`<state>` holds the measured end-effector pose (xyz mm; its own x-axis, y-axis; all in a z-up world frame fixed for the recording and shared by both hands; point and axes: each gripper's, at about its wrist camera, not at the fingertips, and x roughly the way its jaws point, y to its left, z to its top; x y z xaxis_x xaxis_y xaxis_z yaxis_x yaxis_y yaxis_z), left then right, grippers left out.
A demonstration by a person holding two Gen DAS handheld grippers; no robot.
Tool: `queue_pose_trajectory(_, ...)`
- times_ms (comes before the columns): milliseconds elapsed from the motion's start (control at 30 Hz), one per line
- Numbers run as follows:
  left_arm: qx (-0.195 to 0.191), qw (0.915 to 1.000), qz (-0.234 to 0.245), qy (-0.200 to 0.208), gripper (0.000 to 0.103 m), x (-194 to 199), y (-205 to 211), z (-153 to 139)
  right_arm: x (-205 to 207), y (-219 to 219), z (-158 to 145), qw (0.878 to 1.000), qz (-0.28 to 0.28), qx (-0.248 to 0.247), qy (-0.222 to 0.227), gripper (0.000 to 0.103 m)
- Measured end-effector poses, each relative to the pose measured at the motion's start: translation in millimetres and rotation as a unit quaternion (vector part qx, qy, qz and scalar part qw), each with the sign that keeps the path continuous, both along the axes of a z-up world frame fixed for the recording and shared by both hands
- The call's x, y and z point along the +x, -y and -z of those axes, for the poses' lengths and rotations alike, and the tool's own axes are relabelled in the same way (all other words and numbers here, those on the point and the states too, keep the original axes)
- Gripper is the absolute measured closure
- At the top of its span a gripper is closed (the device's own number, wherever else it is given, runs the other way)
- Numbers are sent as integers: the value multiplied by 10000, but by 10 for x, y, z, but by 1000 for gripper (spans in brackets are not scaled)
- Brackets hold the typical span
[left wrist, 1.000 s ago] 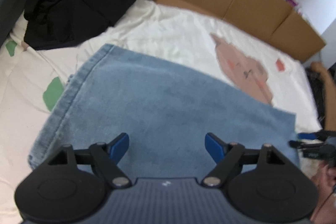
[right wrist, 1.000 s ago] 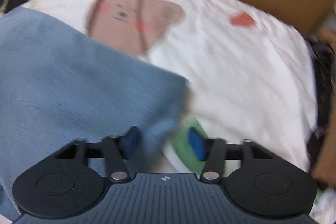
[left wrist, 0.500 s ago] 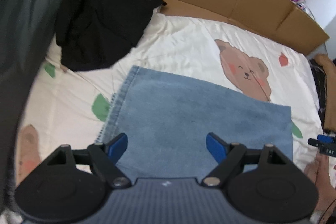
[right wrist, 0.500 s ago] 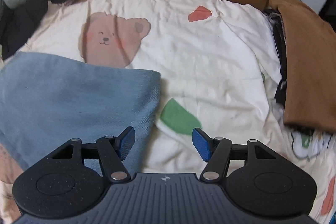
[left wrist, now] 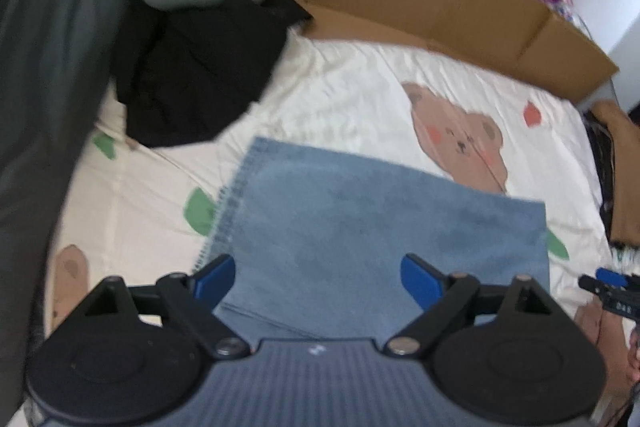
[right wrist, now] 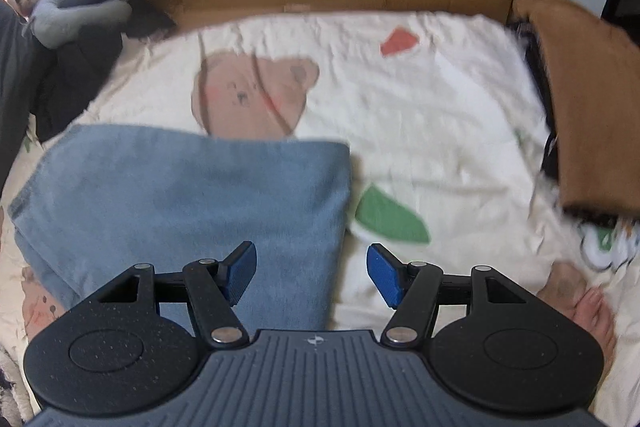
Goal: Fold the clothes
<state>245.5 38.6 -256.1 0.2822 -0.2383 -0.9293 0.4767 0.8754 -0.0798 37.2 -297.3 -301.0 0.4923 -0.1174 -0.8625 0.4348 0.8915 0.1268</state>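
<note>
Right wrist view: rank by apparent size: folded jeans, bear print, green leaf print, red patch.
1. folded jeans, largest, though nearest the camera
2. bear print
3. green leaf print
4. red patch, smallest, but farthest away

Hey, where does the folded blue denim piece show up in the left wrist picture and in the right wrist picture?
Left wrist view: the blue denim piece fills the lower centre, running down behind the claw.
Right wrist view: the blue denim piece lies lower left, its right edge near a green leaf print.
Shared landmark: the bear print on the sheet, just beyond the denim's far edge in both.
</note>
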Motion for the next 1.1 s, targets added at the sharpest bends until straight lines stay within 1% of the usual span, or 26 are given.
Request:
queue_pose_trajectory(100, 13, 9999, 80, -94, 15, -2, 80, 239, -3, -65, 153, 10000, 6, -1, -42, 36)
queue_pose_trajectory(200, -96, 9997, 198, -132, 15, -19, 160, 440, -14, -155, 265, 9998, -114, -123, 61, 36)
queue_pose_trajectory(267, -182, 9993, 291, -147, 17, -29, 214, 572, -9, -203, 333, 9995, -200, -205, 128, 37)
queue_pose_trajectory(300, -219, 9991, 335, -162, 20, -31, 238, 640, -12, -218, 363, 9995, -204, -183, 172, 39)
queue_pose_trajectory(367, -275, 9986, 386, -215, 20, -38, 276, 767, -17, -250, 424, 9993, -212, -140, 257, 39)
queue_pose_trajectory(433, -304, 9984, 413, -235, 24, -55, 276, 881, -24, -298, 543, 9994, -255, -46, 214, 42)
queue_pose_trajectory(467, -312, 9984, 415, -240, 24, -60, 264, 932, -28, -322, 602, 9994, -276, 1, 192, 47)
queue_pose_trajectory(500, -293, 9984, 415, -228, 28, -68, 248, 980, -32, -346, 662, 9994, -297, 46, 168, 50)
queue_pose_trajectory(567, -182, 9990, 371, -164, 33, -73, 193, 1057, -78, -409, 783, 9994, -348, -4, 4, 51)
queue_pose_trajectory(667, -53, 9996, 176, -229, 36, -54, 60, 1170, -153, -510, 895, 9985, -484, -178, -160, 51)
queue_pose_trajectory(767, 13, 9997, 88, -209, 41, -62, -71, 1232, -227, -518, 916, 9985, -493, -99, -227, 51)
queue_pose_trajectory(800, 10, 9998, 63, -179, 47, -72, -113, 1242, -259, -516, 923, 9985, -486, -58, -256, 51)
queue_pose_trajectory(833, 6, 9999, 37, -149, 50, -83, -155, 1252, -298, -520, 940, 9982, -507, -55, -322, 51)
queue_pose_trajectory(867, -1, 9999, 32, -123, 50, -86, -188, 1258, -337, -524, 956, 9978, -528, -51, -387, 50)
queue_pose_trajectory(900, 5, 9999, 48, -96, 52, -87, -207, 1251, -367, -520, 947, 9976, -536, -23, -431, 50)
queue_pose_trajectory(933, 27, 10000, 64, -63, 56, -91, -221, 1237, -396, -517, 938, 9974, -545, 4, -475, 51)
queue_pose_trajectory(967, 49, 10000, 80, -31, 58, -95, -235, 1222, -426, -513, 929, 9971, -553, 32, -519, 51)
queue_pose_trajectory(1000, 41, 9999, 93, 13, 58, -101, -252, 1194, -454, -509, 918, 9968, -562, 57, -562, 53)
queue_pose_trajectory(1033, 5, 9999, 101, 69, 58, -111, -272, 1155, -457, -503, 875, 9967, -580, 31, -563, 57)
queue_pose_trajectory(1067, -30, 9999, 110, 125, 59, -121, -293, 1115, -449, -499, 826, 9967, -623, 9, -518, 66)
queue_pose_trajectory(1100, -65, 9997, 119, 181, 59, -131, -313, 1076, -441, -497, 775, 9967, -667, -13, -469, 67)
